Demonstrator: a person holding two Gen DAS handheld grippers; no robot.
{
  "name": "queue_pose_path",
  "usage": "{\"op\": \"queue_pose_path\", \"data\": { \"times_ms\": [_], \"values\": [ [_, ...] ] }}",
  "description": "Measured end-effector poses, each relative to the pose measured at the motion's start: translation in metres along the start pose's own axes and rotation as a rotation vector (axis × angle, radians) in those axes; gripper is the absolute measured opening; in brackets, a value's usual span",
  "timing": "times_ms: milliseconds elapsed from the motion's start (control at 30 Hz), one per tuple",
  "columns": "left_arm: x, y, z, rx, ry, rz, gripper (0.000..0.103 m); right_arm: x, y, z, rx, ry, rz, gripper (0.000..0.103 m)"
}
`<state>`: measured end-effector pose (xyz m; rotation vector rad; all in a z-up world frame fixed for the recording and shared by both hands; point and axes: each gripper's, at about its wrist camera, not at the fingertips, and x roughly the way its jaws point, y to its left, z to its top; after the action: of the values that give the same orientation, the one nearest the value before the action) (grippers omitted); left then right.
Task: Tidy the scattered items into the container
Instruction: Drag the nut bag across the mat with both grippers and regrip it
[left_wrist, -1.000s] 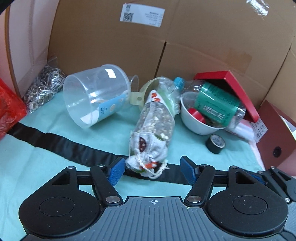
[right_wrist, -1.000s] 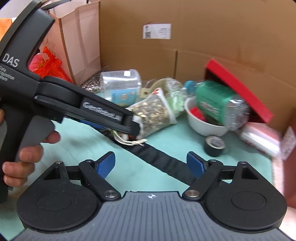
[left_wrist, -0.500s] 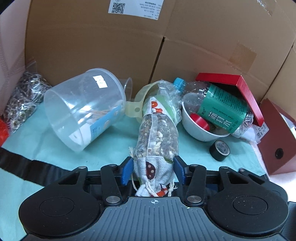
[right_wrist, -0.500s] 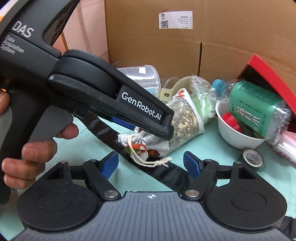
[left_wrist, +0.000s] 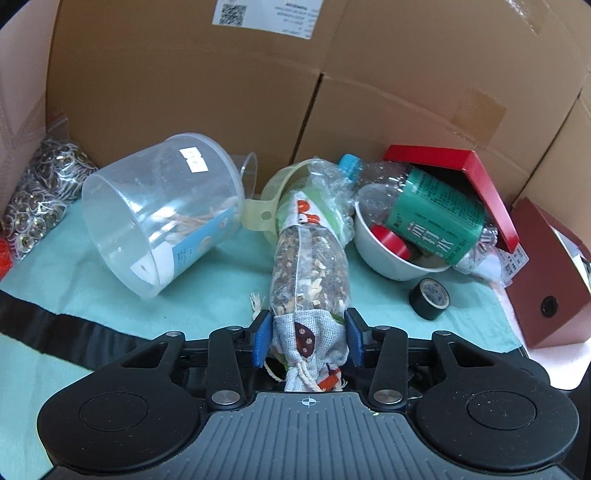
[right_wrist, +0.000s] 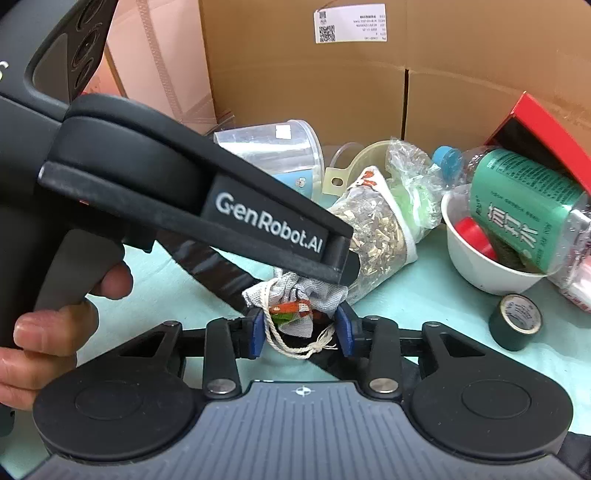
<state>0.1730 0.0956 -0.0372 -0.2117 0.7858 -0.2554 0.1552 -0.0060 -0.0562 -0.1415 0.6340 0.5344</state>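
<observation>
A drawstring pouch (left_wrist: 308, 273) with a clear window full of dried bits lies on the teal mat. My left gripper (left_wrist: 306, 334) is shut on its grey cloth end. In the right wrist view my right gripper (right_wrist: 300, 328) has closed in around the pouch's tied end (right_wrist: 295, 302) and cord; the left gripper's body (right_wrist: 207, 206) crosses above it. A clear plastic tub (left_wrist: 159, 218) lies on its side at the left, mouth toward me.
A white bowl (left_wrist: 391, 258) holds a red cap and a green-labelled bottle (left_wrist: 432, 218). A black tape roll (left_wrist: 430, 298), a red box (left_wrist: 480, 184), a dark red box (left_wrist: 550, 288), a bag of metal rings (left_wrist: 40, 188) and cardboard walls surround the mat.
My left gripper moved forward and closed on the pouch's cloth end. My right gripper came in from the right and narrowed its fingers around the tied end.
</observation>
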Motion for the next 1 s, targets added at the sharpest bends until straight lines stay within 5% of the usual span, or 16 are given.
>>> {"op": "queue_pose_path", "data": {
  "times_ms": [600,733,900,1000],
  "values": [
    [-0.056,-0.082,-0.085,-0.135,0.061,-0.085,0.04,-0.128,-0.008,-0.07,-0.071,0.043,0.064,0.037],
    [-0.061,-0.105,-0.1,-0.098,0.072,-0.085,0.042,-0.141,-0.001,-0.086,-0.06,0.045,0.047,0.037],
    [-0.065,-0.115,-0.107,-0.084,0.066,-0.047,0.07,-0.155,-0.013,-0.096,-0.003,0.036,0.049,0.045],
    [-0.069,-0.112,-0.106,-0.097,0.049,-0.015,0.076,-0.169,-0.016,-0.102,0.019,0.015,0.048,0.056]
  ]
}}
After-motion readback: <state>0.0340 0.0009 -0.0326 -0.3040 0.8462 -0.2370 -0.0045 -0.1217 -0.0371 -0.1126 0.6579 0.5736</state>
